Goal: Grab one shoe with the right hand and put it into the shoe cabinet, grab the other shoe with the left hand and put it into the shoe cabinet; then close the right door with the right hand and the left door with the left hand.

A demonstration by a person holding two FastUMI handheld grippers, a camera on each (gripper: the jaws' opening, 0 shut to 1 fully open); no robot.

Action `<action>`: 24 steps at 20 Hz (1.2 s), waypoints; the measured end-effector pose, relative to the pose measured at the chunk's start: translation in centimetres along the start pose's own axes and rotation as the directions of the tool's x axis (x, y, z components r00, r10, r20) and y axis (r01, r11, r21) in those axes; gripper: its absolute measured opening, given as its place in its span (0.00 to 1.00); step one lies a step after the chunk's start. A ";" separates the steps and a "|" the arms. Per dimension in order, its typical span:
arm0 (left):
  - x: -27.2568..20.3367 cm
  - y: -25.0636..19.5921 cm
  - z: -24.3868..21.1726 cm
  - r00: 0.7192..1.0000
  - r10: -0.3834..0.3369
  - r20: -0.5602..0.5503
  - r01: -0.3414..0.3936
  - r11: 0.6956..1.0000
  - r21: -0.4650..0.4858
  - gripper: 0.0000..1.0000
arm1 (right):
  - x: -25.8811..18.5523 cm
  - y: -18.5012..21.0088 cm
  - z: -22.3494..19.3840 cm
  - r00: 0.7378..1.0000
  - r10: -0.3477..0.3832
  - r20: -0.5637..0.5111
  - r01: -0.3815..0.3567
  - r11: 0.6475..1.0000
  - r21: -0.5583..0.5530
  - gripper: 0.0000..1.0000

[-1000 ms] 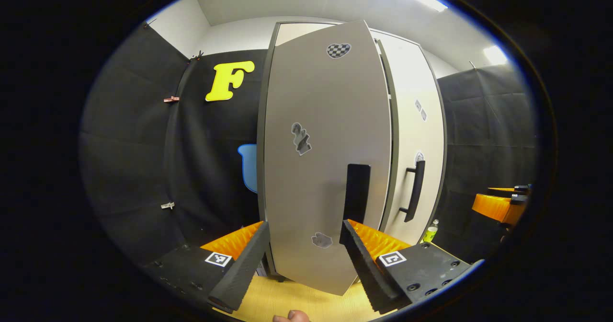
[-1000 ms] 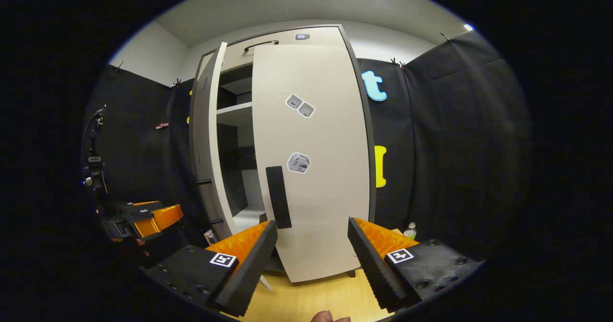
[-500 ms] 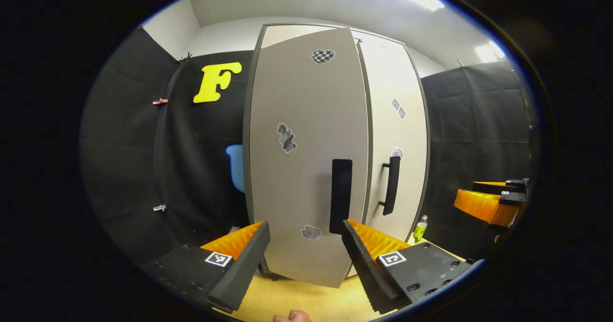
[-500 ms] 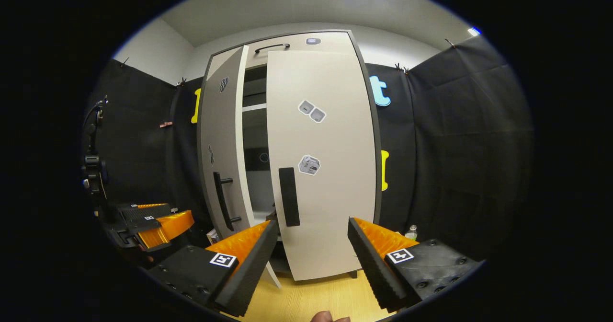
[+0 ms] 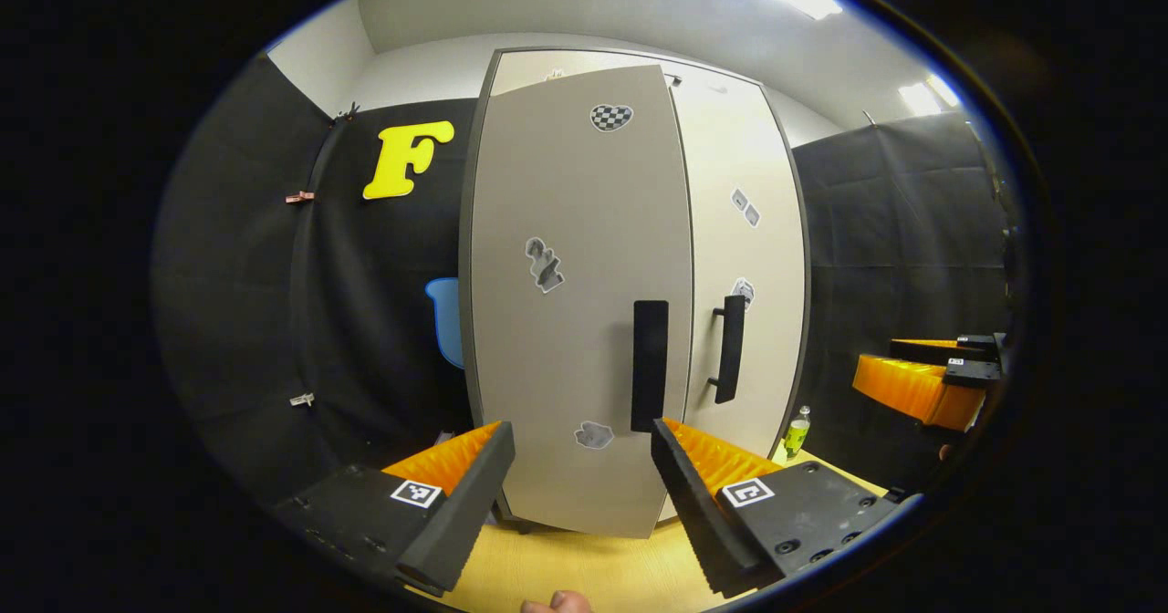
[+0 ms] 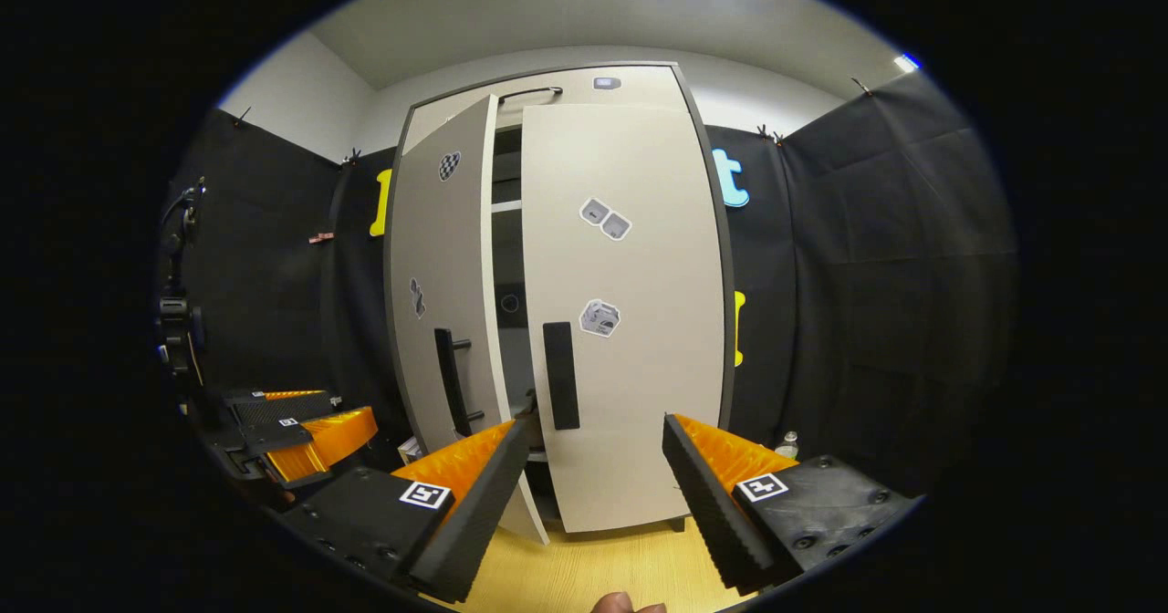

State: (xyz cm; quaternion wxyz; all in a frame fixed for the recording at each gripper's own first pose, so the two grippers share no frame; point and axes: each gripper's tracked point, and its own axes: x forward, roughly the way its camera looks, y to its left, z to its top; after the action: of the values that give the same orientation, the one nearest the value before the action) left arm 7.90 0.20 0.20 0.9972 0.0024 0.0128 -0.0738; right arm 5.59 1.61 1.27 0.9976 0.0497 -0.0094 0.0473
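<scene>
The tall grey shoe cabinet (image 5: 511,57) stands in front of me. In the left gripper view its left door (image 5: 566,230), with a black handle (image 5: 650,353), lies almost flush beside the right door (image 5: 748,266). In the right gripper view the left door (image 6: 443,257) is still slightly ajar. A narrow dark gap there shows a shelf (image 6: 507,206), and the doors hide most of the inside. The right door (image 6: 639,257) looks nearly closed. My left gripper (image 5: 579,494) is open and off the door, holding nothing. My right gripper (image 6: 593,503) is also open and holding nothing.
A small green bottle (image 5: 797,431) stands on the wooden floor (image 5: 584,567) by the cabinet's right foot. It also appears as a bottle (image 6: 787,444) in the right gripper view. The other gripper (image 6: 301,426) hangs at the left. Black cloth walls flank the cabinet.
The left door has swung most of the way shut, narrowing the gap. Both grippers have drawn back a little from the cabinet.
</scene>
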 end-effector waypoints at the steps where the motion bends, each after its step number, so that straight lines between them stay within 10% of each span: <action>1: 0.0 0.0 0.0 1.000 -0.001 -0.001 0.001 1.000 0.000 0.95 | 0.0 0.0 0.0 1.000 0.000 0.000 0.000 1.000 -0.001 0.98; 24: 0.3 0.4 0.3 1.000 0.008 0.002 -0.008 1.000 0.006 0.95 | 0.7 0.1 0.2 1.000 -0.011 0.005 0.011 1.000 -0.009 0.98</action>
State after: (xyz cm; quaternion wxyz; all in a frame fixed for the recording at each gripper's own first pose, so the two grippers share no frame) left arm 8.23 0.50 0.52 0.9975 0.0055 0.0114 -0.0698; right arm 6.26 1.79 1.50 0.9980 0.0453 -0.0120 0.0417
